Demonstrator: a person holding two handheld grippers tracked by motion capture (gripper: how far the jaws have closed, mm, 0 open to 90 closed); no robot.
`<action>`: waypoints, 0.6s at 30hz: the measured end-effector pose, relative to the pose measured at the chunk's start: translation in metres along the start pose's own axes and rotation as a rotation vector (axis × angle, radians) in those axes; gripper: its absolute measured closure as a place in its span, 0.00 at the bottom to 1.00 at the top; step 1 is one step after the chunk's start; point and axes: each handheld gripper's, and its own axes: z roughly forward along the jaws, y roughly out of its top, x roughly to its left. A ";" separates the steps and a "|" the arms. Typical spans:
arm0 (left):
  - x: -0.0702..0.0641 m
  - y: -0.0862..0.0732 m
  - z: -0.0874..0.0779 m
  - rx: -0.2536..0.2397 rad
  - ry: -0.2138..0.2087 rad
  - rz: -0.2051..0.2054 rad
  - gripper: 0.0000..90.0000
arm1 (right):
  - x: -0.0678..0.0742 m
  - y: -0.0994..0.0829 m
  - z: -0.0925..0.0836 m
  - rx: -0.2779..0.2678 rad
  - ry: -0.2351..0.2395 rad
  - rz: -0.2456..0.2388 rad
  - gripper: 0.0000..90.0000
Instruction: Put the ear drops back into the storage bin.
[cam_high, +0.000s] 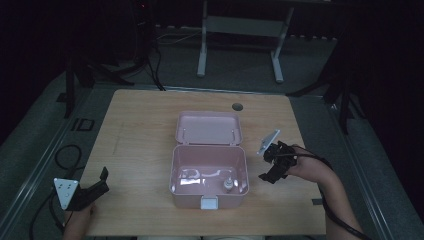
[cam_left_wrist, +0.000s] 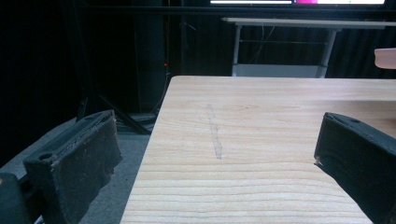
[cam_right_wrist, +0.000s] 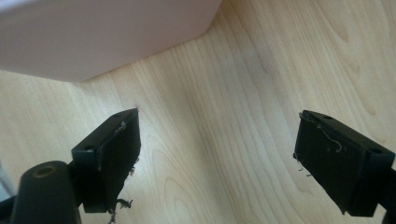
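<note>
Dim room, pale wooden table (cam_high: 140, 130) under a high camera. Pink box (cam_high: 208, 175) open at the table's middle, lid (cam_high: 209, 128) tipped back, a small bottle-like thing (cam_high: 228, 184) on its floor – just left of the right gripper (cam_high: 272, 165). Right gripper near the box's right wall, not touching, jaws spread wide over bare wood (cam_right_wrist: 215, 154), nothing between them. Left gripper (cam_high: 97, 186) well apart at the near-left table edge, jaws wide too, empty – box far to its right.
</note>
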 end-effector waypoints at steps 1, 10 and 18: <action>0.000 0.000 0.000 0.000 0.000 0.000 0.00 | 0.000 -0.003 0.004 -0.012 0.004 0.007 0.16; 0.000 0.000 0.000 0.000 -0.001 -0.001 0.00 | 0.003 -0.031 0.029 -0.120 -0.020 0.047 0.16; 0.000 0.000 0.000 0.000 -0.001 0.000 0.00 | 0.002 -0.056 0.044 -0.181 -0.052 0.133 0.16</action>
